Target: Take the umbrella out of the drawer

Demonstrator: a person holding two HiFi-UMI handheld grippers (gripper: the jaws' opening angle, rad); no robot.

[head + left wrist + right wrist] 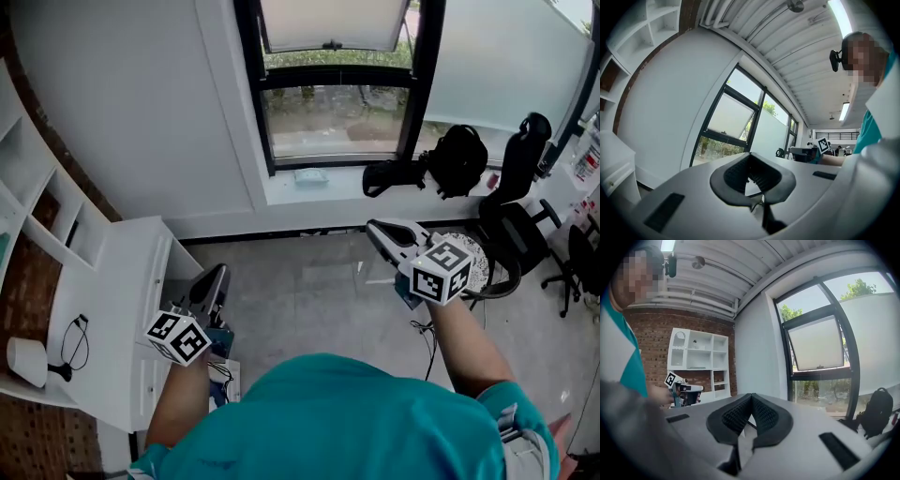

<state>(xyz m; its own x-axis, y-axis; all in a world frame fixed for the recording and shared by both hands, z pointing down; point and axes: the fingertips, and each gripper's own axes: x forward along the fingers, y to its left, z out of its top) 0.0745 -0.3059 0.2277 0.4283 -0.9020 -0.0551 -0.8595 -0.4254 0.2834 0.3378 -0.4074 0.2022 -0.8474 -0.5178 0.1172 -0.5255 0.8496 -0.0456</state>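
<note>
- The umbrella was in none of your views. By my judgement it was still shut away inside the white drawer unit (pixel 127 300), so I couldn't tell which way its long axis ran.
- That unit stood at your left against the wall. Its fronts looked flush, and no drawer stood open that I could see.
- Your left gripper (pixel 221 272) was the nearer one, just beside the unit's front corner. Its jaws were together with nothing between them, as its own view showed (pixel 749 155).
- From those jaws the drawers lay off to the left and lower, so I judged you'd need to swing that gripper round and down to face a front.
- Your right gripper (pixel 375 229) was well apart from the unit, out over the bare floor (pixel 300 281). Its jaws were likewise closed on nothing (pixel 751 397).
- Beyond both, the window (pixel 337 112) and a backpack (pixel 457 159) on its sill played no part.
</note>
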